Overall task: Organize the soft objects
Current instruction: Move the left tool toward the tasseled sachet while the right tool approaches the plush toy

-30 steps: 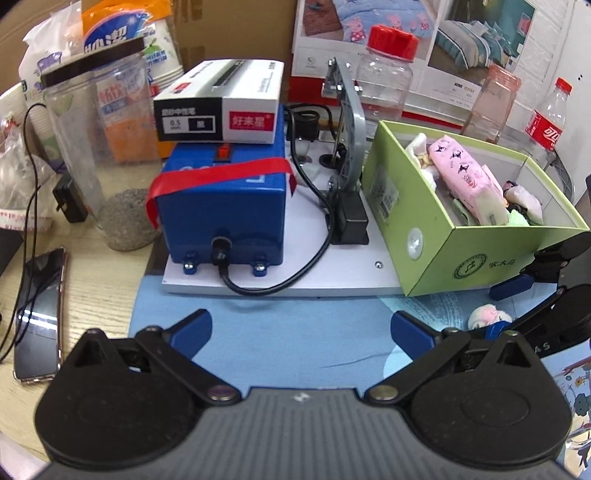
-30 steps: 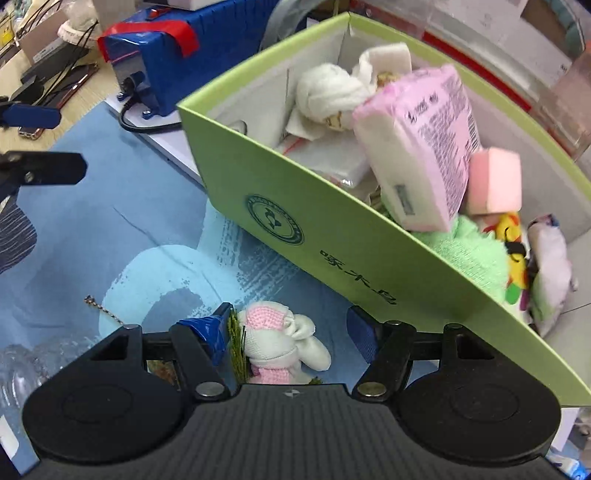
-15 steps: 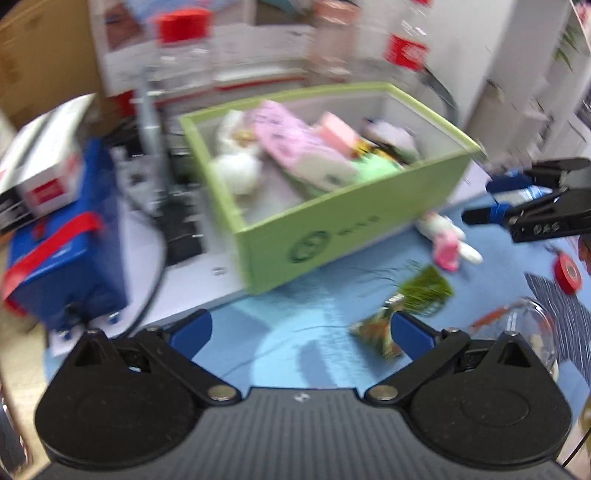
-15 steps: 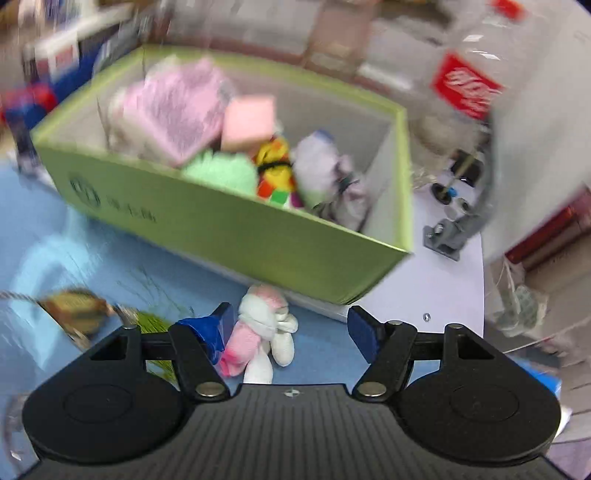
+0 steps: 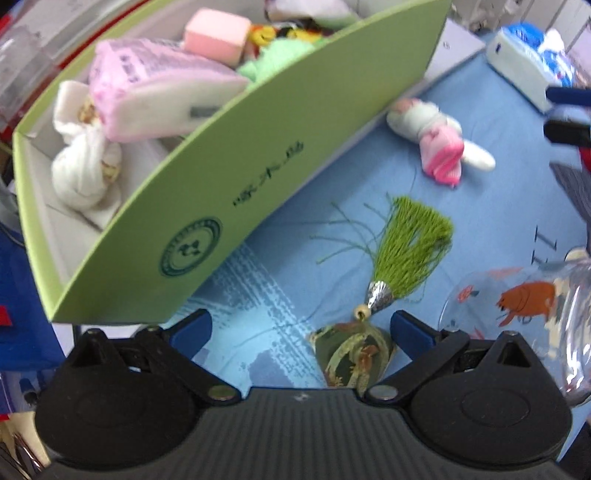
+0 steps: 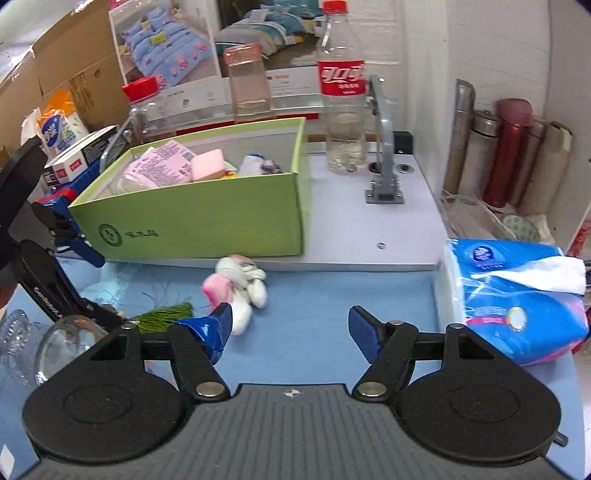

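Note:
A green box (image 5: 266,158) (image 6: 207,218) holds several soft things: a pink tissue pack (image 5: 155,96), a pink sponge (image 5: 216,35), white cloth bundles (image 5: 83,170). A small pink-and-white plush rabbit (image 5: 439,142) (image 6: 236,284) lies on the blue mat in front of the box. A green sachet with a green tassel (image 5: 391,280) (image 6: 164,314) lies on the mat. My left gripper (image 5: 301,326) is open, with the sachet between its fingers near the right one. My right gripper (image 6: 290,328) is open and empty, the rabbit just beyond its left finger.
A glass bowl (image 5: 517,310) (image 6: 70,339) lies right of the sachet. A blue tissue pack (image 6: 513,295) sits at the mat's right edge. Bottles (image 6: 341,92) and a metal bracket (image 6: 384,147) stand behind the box. Thermoses (image 6: 506,151) stand far right.
Both grippers swung. The left moved right and down to the sachet. The right pulled back from the rabbit and box, now seeing the whole box front.

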A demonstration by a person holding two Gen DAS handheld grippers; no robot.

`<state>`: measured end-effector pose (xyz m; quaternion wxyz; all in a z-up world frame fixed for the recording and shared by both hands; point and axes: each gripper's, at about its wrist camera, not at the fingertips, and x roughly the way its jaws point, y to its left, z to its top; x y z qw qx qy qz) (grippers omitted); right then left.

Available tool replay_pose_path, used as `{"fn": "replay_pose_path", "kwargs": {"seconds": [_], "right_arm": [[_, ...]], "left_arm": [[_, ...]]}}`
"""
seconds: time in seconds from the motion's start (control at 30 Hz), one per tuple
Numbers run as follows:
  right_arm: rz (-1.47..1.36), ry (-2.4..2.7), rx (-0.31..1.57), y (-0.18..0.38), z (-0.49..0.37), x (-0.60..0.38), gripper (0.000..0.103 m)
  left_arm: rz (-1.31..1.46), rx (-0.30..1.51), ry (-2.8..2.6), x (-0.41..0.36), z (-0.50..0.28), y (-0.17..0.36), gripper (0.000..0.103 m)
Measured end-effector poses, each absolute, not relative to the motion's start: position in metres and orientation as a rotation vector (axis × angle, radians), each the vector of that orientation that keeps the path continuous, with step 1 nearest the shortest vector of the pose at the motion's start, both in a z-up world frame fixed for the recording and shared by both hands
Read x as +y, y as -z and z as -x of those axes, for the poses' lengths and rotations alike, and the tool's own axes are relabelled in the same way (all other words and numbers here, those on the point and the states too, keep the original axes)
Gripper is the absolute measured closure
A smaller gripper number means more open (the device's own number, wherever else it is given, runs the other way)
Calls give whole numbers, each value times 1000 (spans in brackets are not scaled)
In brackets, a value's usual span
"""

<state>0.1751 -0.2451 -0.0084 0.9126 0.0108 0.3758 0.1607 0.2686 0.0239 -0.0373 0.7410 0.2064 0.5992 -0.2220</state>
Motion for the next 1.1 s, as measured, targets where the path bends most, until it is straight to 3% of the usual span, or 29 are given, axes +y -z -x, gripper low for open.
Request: {"fn": "replay_pose_path", "kwargs": {"seconds": [0.33,0.77,1.1], "right_arm": [[-78,-384,748,0,-182,-244,47],[-33,-440,830,22,-202,-217,46],[-93,-407,791,31,-208,-220,46]], "left_arm": [[-426,1398,388,49,-272,40,1],[-47,1298,58,196,-235,30,1],[86,1244,70,164,-248,31,1]]}}
